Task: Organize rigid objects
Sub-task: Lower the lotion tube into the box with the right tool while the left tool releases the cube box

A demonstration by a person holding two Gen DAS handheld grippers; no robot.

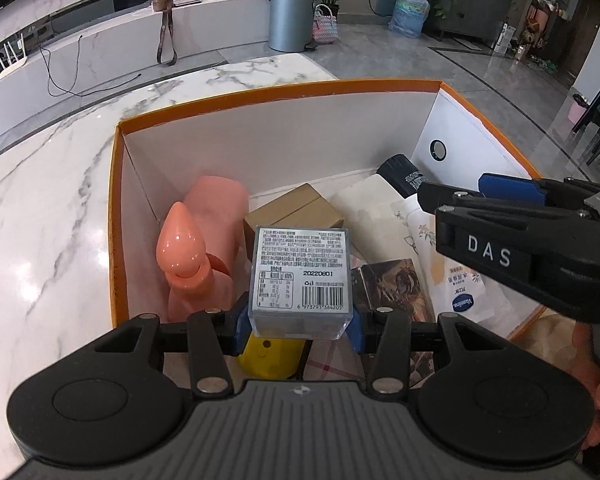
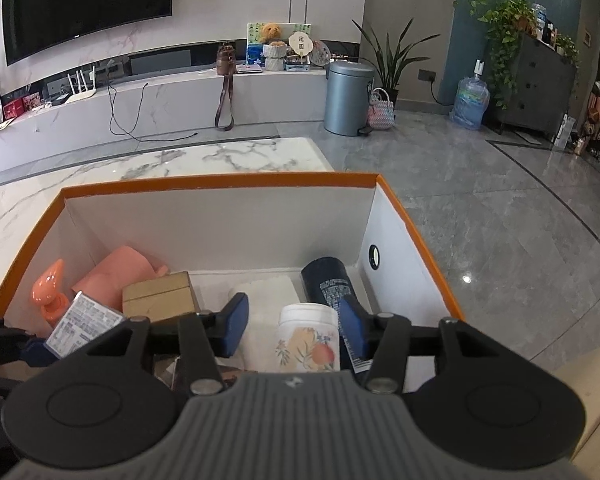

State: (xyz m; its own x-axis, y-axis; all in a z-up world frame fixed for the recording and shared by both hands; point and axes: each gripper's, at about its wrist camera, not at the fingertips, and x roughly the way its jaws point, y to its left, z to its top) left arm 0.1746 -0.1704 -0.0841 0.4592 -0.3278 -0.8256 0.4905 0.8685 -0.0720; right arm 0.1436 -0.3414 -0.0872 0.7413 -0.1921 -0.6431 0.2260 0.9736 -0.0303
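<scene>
Box (image 1: 115, 200), orange-rimmed, white inside, open-topped; stands on the marble table and already carries most of the load. Step in hand, as judged: lowering one more piece into it.

Left gripper (image 1: 297, 326): blue pads pressed on both sides of a clear plastic cube (image 1: 300, 276) with a printed label and barcode, held above the near part of the box. Advice: lower it straight into a free patch of floor, keep it level, and let go only once it rests on something flat. The yellow object (image 1: 269, 356) directly beneath and the card with dark artwork (image 1: 392, 292) beside it leave little room.

Right gripper (image 2: 293, 330): jaws partly apart, pads not pressing on anything; a white floral-printed jar (image 2: 308, 340) stands between them, untouched as far as can be seen. It should stay clear of the left gripper's path.

Contents, largest first: pink spray bottle (image 1: 203, 240) lying along the left wall; white pad (image 2: 265, 296); brown carton (image 1: 295, 210); dark cylinder (image 2: 328, 282) by the right wall.

Marble table (image 1: 59, 208): white, grey-veined, glossy, bare beside the box.

Room: grey tiled floor, wall television (image 2: 83, 4), long marble console, grey pedal bin (image 2: 348, 96), water jug (image 2: 472, 102), potted plants.
</scene>
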